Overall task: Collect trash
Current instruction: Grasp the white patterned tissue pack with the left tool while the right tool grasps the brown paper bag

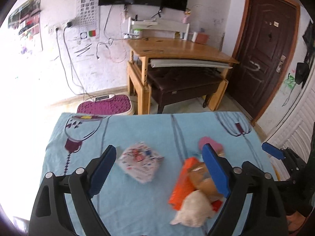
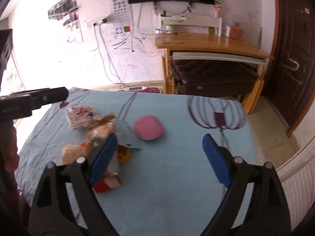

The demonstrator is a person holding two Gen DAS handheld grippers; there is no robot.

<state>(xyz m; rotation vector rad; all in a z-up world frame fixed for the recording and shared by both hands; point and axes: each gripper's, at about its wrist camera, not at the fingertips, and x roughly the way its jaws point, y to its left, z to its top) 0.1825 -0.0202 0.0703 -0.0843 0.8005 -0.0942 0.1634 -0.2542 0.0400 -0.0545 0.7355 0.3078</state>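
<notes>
Orange packet (image 1: 182, 181): long axis runs away from camera, lying flat on blue-clothed bench (image 1: 128, 206). Left tongs (image 1: 159, 169) wide; right tongs (image 2: 159, 153) wide. Wooden desk (image 1: 177, 49) behind.

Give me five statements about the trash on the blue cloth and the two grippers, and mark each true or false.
1. Both grippers are open and hold nothing. True: the left gripper and the right gripper each show spread blue pads with nothing between them.
2. The pink pouch lies on the floor. False: it lies on the blue tablecloth.
3. The printed white packet lies apart from the orange wrapper. True: bare cloth shows between them.
4. The crumpled white tissue sits at the far edge of the table. False: it lies near the camera, against the orange wrapper.
5. The wooden desk holds the trash. False: it stands behind the table, against the wall.
</notes>
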